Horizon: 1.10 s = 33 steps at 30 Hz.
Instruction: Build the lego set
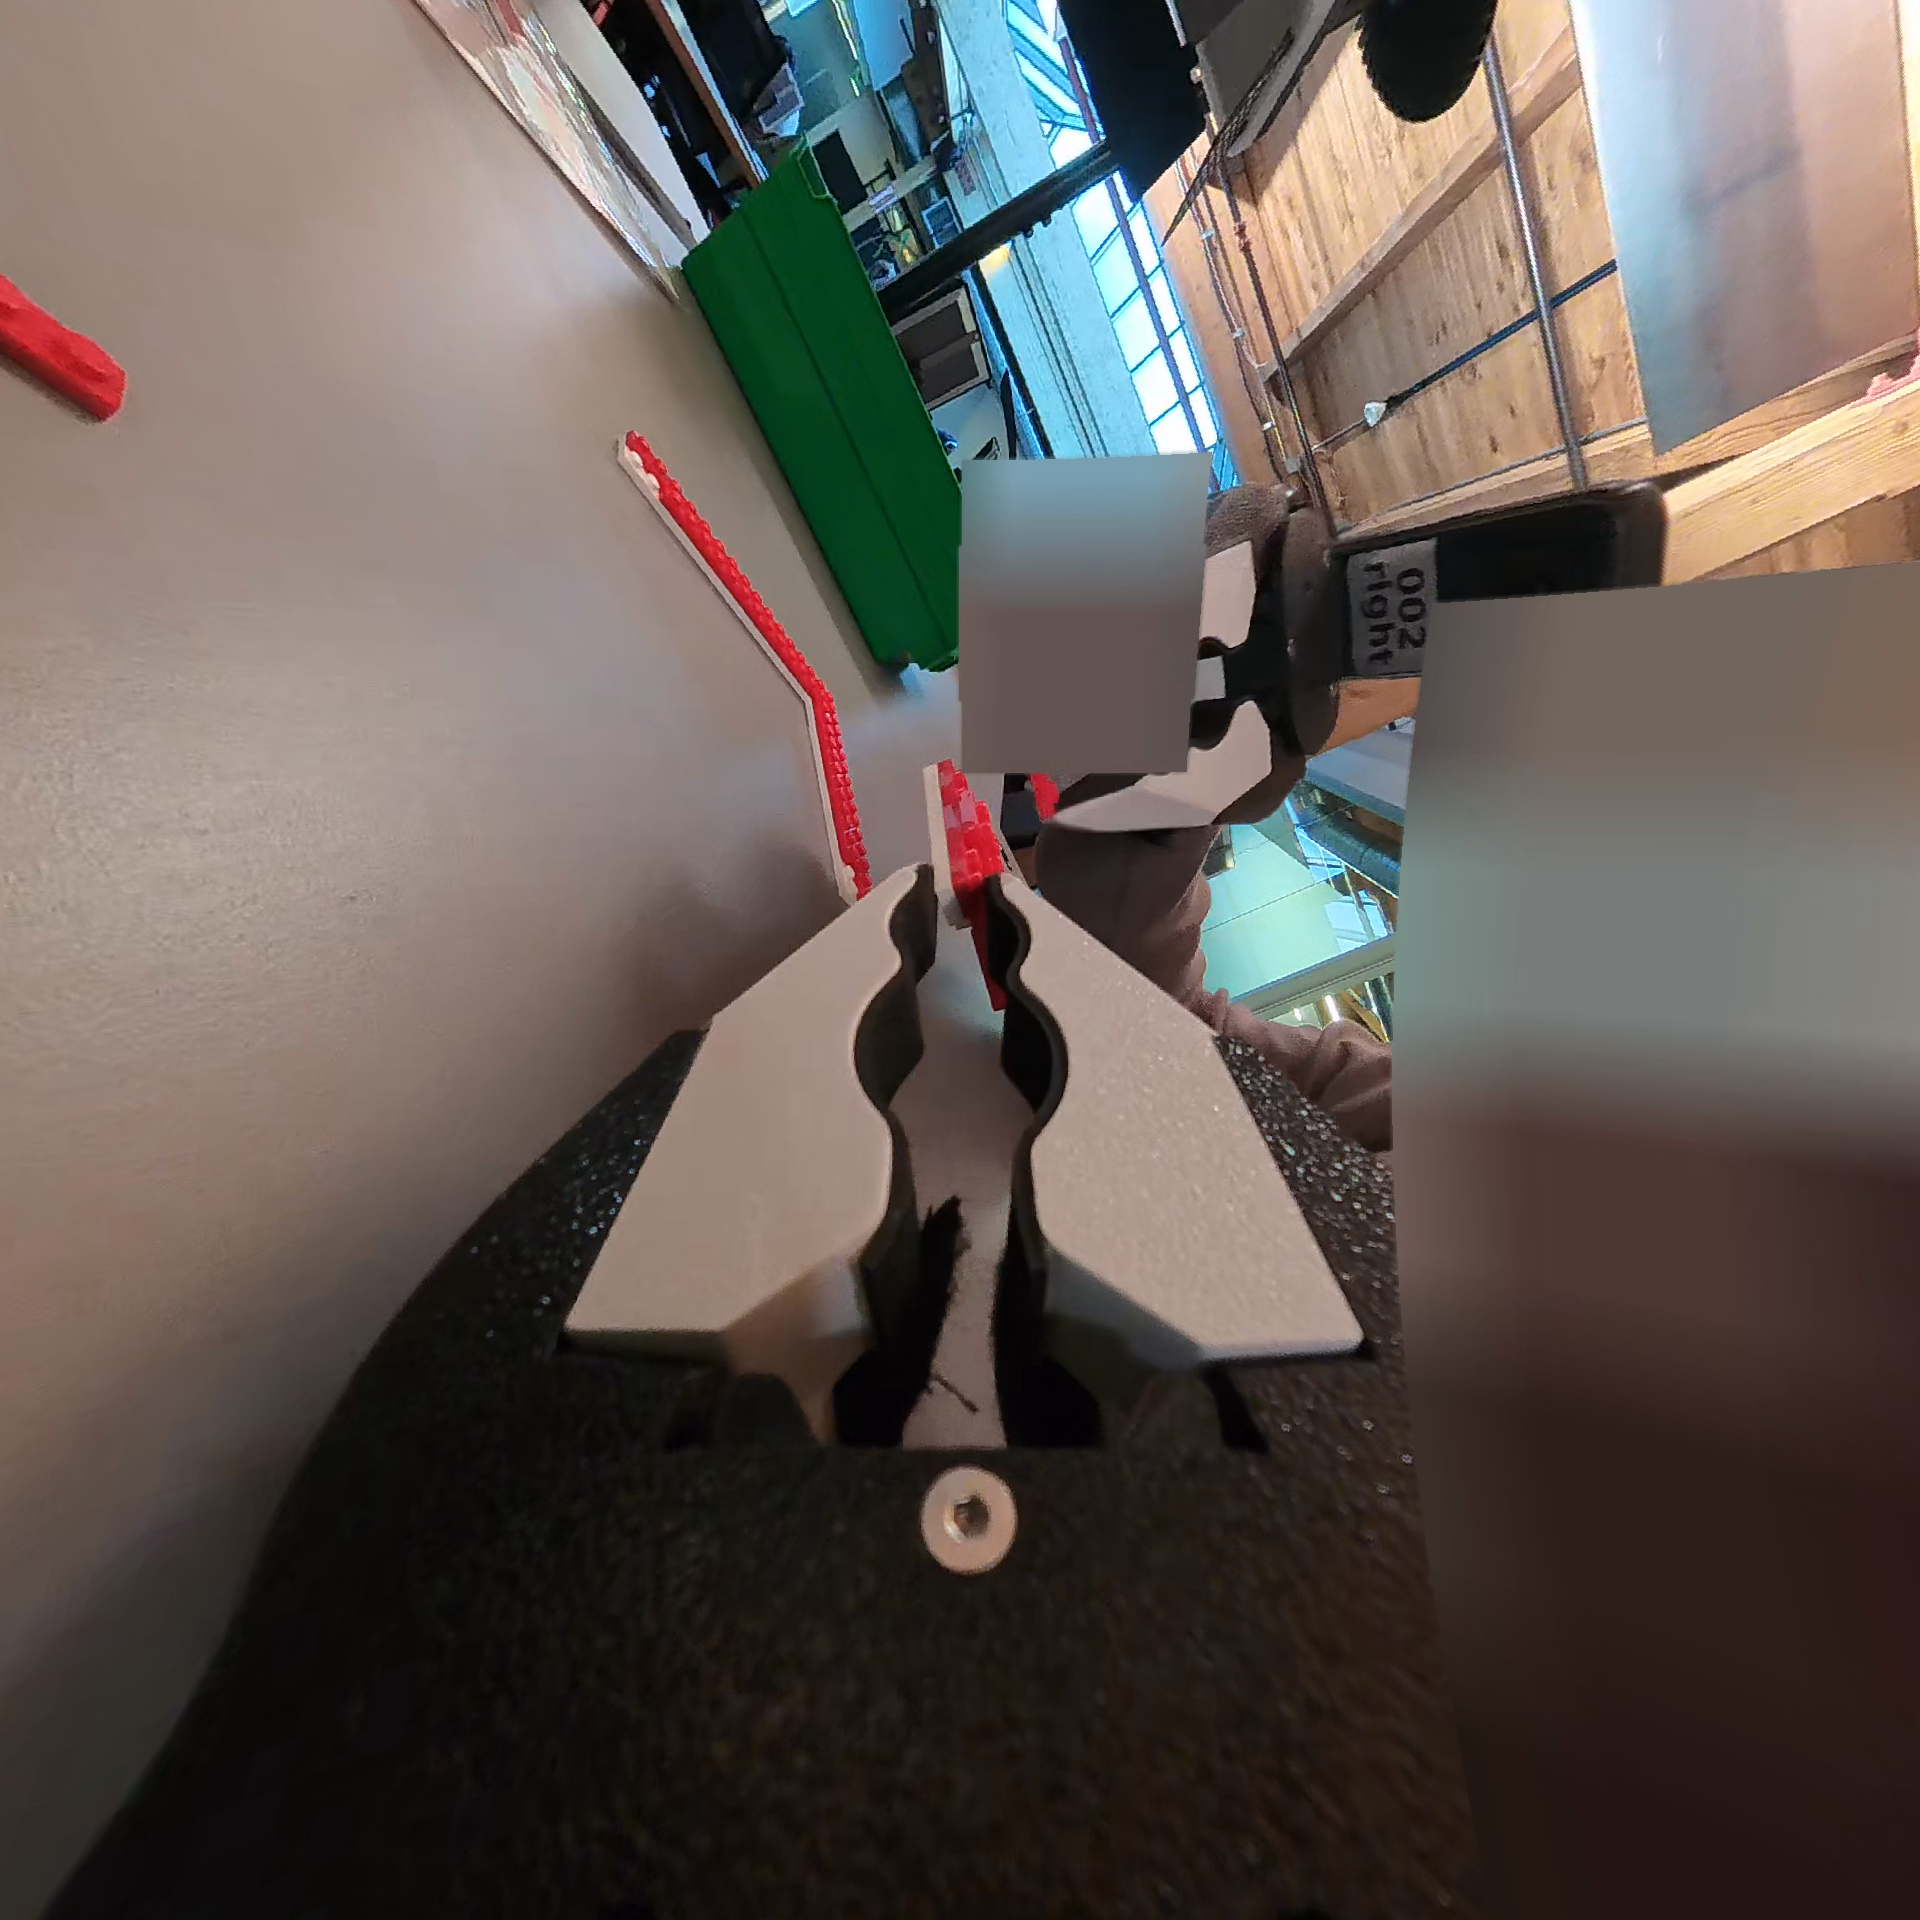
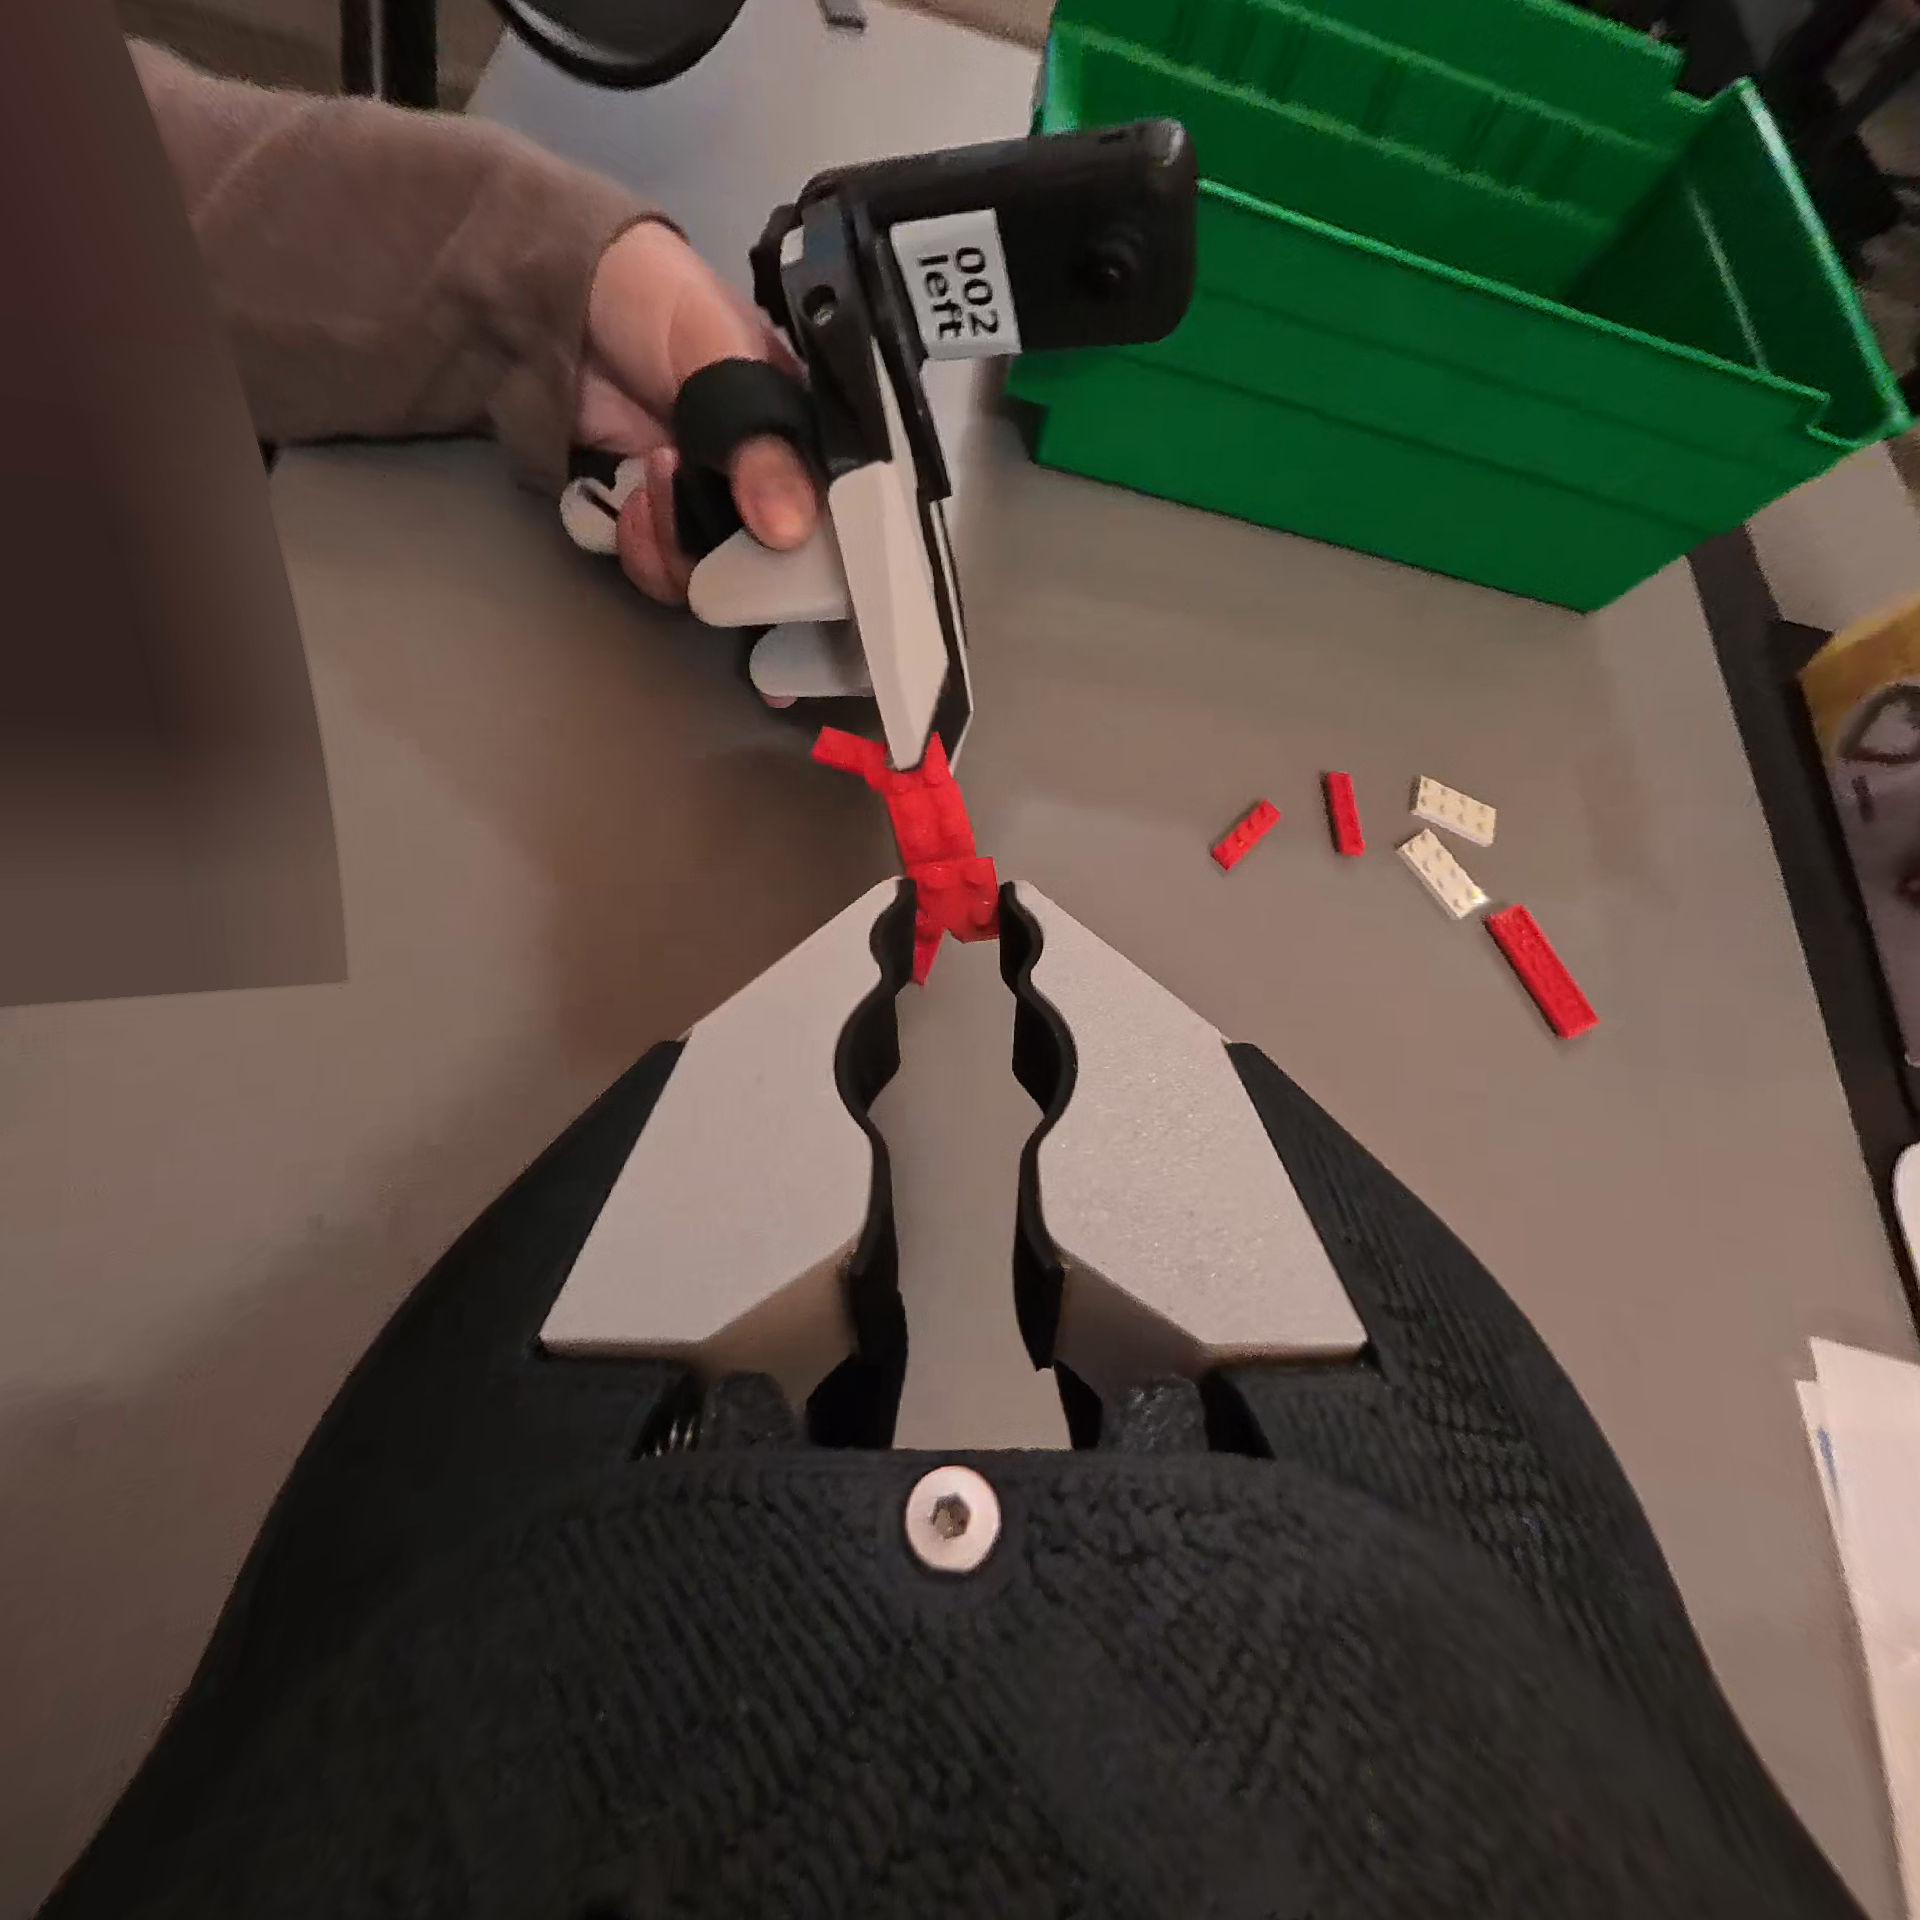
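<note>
A small red lego assembly (image 2: 940,831) hangs above the grey table (image 2: 520,727), held between both grippers. My right gripper (image 2: 951,906) is shut on its near end. My left gripper (image 2: 923,764) comes down from above and is shut on its far end. In the left wrist view my left gripper (image 1: 961,896) pinches the red and white assembly (image 1: 966,831) at the fingertips. The right gripper (image 1: 1132,800) is just beyond it, partly hidden by a blurred patch. Loose on the table lie two short red plates (image 2: 1244,834), two white plates (image 2: 1452,809) and a longer red plate (image 2: 1540,969).
A green bin (image 2: 1403,312) stands at the back right of the table. A person's hand and sleeve (image 2: 665,395) hold the left gripper. Papers (image 2: 1870,1507) lie at the right edge. A long red-on-white strip (image 1: 748,623) and a red piece (image 1: 62,353) show in the left wrist view. There is about 4 centimetres between the tips of the two grippers. From either gripper's tips it is about 25 centimetres to the longer red plate (image 2: 1540,969).
</note>
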Tool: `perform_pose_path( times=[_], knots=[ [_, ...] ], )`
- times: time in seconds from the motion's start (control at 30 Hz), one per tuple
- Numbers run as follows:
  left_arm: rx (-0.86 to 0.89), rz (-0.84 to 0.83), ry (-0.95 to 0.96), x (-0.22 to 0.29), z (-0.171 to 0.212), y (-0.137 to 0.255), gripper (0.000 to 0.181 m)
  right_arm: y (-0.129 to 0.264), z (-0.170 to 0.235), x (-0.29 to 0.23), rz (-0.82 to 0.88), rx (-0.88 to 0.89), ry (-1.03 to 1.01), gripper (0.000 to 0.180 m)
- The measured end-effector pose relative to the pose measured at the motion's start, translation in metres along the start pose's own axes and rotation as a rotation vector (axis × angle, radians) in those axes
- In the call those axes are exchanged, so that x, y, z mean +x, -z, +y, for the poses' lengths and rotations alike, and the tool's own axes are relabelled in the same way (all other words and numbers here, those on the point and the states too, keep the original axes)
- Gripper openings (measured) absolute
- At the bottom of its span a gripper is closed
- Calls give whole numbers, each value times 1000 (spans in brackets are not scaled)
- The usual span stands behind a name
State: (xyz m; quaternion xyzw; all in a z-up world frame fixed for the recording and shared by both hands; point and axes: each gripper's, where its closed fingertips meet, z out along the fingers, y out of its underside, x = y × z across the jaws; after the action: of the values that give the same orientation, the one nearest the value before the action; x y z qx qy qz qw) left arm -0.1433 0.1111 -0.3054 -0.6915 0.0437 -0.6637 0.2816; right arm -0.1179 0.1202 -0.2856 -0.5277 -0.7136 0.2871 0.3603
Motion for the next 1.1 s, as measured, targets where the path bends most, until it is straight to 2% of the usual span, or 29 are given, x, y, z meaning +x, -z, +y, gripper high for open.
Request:
perform_pose_path(
  times=[0.13,1.1],
  knots=[
    [12,16,10,1,-2,1,7,-7,2,-5,-30,-67,52,14],
    [-25,-5,0,-1,4,-2,7,-15,10,-8,-56,-157,40,14]
  ],
)
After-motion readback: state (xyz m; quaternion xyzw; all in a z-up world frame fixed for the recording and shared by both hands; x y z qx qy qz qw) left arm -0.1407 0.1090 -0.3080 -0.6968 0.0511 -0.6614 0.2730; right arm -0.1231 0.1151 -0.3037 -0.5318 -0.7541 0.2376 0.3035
